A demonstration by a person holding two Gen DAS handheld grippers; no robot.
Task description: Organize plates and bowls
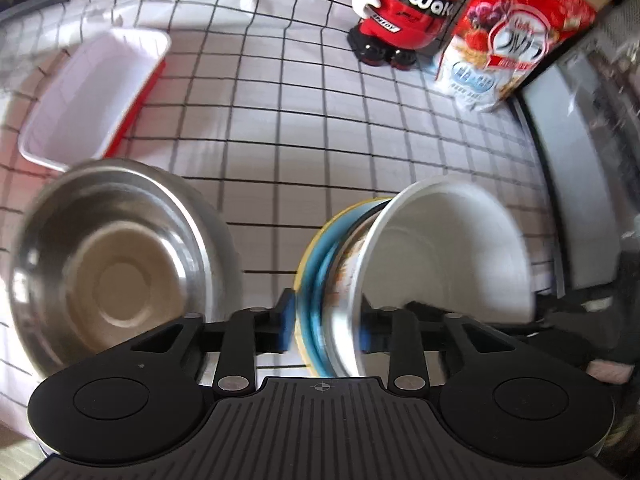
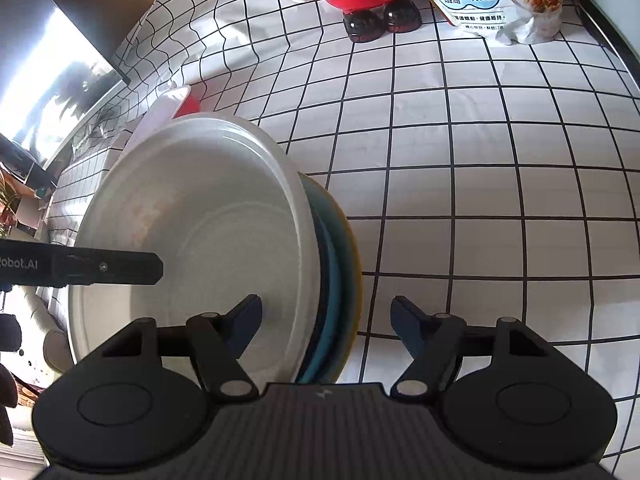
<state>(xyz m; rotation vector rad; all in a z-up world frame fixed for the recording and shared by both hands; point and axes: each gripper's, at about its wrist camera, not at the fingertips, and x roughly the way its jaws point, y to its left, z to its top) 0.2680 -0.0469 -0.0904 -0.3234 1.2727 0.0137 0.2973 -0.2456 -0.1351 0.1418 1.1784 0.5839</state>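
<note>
My left gripper [image 1: 326, 318] is shut on a stack of dishes held on edge: a white bowl [image 1: 444, 248] nested against a blue plate [image 1: 320, 268] and a yellow plate [image 1: 308, 240]. A steel bowl [image 1: 116, 264] stands tilted at the left, close to the gripper. In the right wrist view the same white bowl [image 2: 200, 248] fills the left, with the blue plate [image 2: 334, 280] and yellow plate [image 2: 354, 256] behind it. My right gripper [image 2: 326, 320] is open, its jaws on either side of the stack's rim, not touching. The left gripper's finger [image 2: 108, 268] reaches into the bowl.
A white tray with red sides [image 1: 96, 92] lies at the back left on the checked tablecloth [image 1: 304, 120]. A red and white figurine [image 1: 404, 8] and a cereal bag [image 1: 508, 36] stand at the back. The table's right edge [image 2: 608, 36] is near the bag.
</note>
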